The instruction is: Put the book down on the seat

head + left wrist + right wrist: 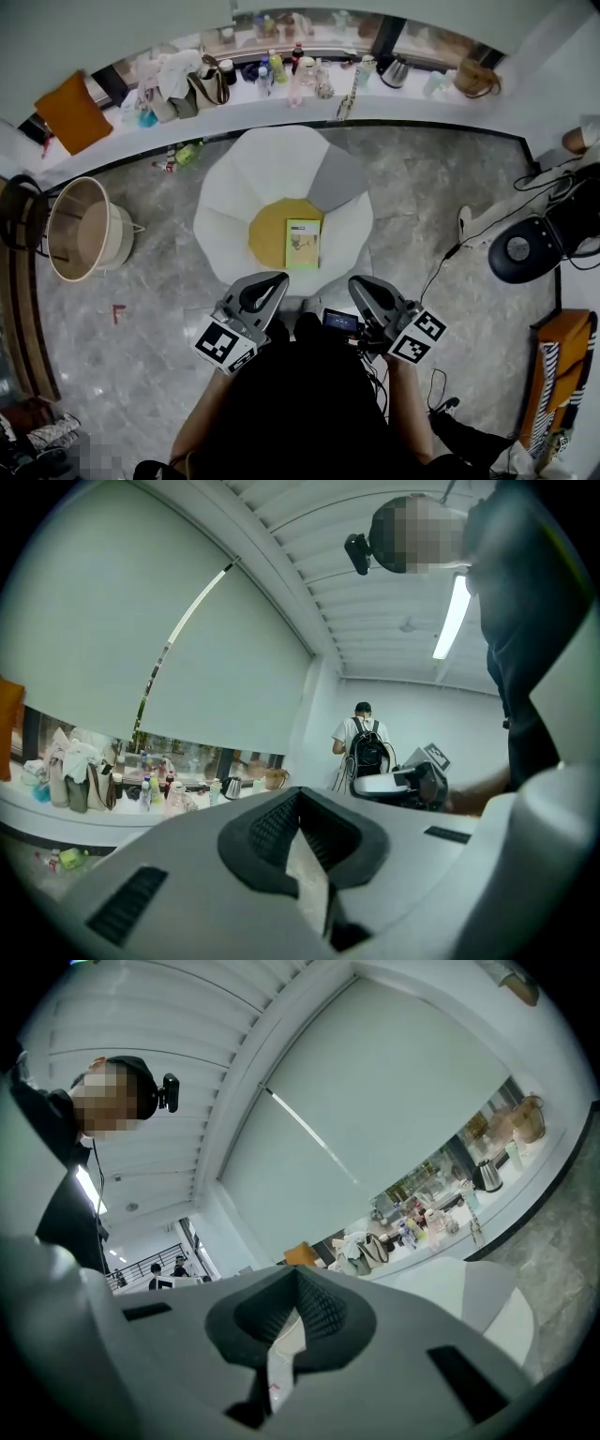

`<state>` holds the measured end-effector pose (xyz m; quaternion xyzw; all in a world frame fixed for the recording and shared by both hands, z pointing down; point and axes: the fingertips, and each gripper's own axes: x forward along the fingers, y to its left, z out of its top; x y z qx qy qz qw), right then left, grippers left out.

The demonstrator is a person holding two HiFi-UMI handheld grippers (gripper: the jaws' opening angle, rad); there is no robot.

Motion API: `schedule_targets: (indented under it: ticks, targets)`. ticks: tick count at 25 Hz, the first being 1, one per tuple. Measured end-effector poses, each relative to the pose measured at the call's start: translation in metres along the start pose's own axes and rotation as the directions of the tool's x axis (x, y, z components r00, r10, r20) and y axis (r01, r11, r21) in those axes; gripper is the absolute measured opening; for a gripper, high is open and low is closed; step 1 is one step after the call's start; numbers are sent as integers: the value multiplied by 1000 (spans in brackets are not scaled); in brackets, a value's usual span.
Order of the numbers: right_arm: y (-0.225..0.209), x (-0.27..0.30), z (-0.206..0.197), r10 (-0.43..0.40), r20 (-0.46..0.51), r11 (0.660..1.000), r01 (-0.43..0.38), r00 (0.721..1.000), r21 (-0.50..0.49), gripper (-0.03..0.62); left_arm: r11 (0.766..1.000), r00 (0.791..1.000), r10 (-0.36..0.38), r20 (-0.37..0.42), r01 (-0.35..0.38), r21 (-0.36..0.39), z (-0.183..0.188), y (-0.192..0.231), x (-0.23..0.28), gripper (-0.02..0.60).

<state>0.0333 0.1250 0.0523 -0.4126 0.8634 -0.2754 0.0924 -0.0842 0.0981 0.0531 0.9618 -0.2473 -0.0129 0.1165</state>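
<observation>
A green book lies flat on the yellow centre of a flower-shaped seat with white petals and one grey one. Both grippers are held close to the person's body, short of the seat's near edge and apart from the book. My left gripper points at the seat with its jaws together and nothing in them; its own view shows the left gripper against the room. My right gripper is likewise shut and empty. The right gripper has the seat's petals low on its right.
A round wooden tub stands on the floor left of the seat. A curved sill behind it carries bottles, bags and a kettle, with an orange cushion at its left. Cables and a black round stool lie right. A person with a backpack stands far off.
</observation>
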Motion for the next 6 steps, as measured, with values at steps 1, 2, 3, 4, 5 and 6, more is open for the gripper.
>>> schedule_targets:
  ticks: [1,2,3,4,5,6]
  targets:
    - [0,1,-1,-2,-5,1000,2,1000,-4,14,1000,1000,0,0,0,0,0,1,0,12]
    - [-1,2,-2,-3,-9,1000,3,1000,-8,14,1000,1000,-1,-1,1,1,-1,1,1,12]
    - [-2,3,-2,-4,-13,1000,4,1000,-11,14,1000,1000,-1,-2,1,2,-1,1,1,12]
    - [-3,3,-3,-5,-16,1000,5,1000,-13,14,1000,1000,-1,-2,1,3,-2,1,2,12]
    - [-4,4,-3,-5,-18,1000,5,1000,-14,14,1000,1000,0,-1,0,4,-2,1,3,12]
    - [-5,4,-3,-5,-21,1000,4,1000,-15,14,1000,1000,0,-1,0,6,-2,1,4,12]
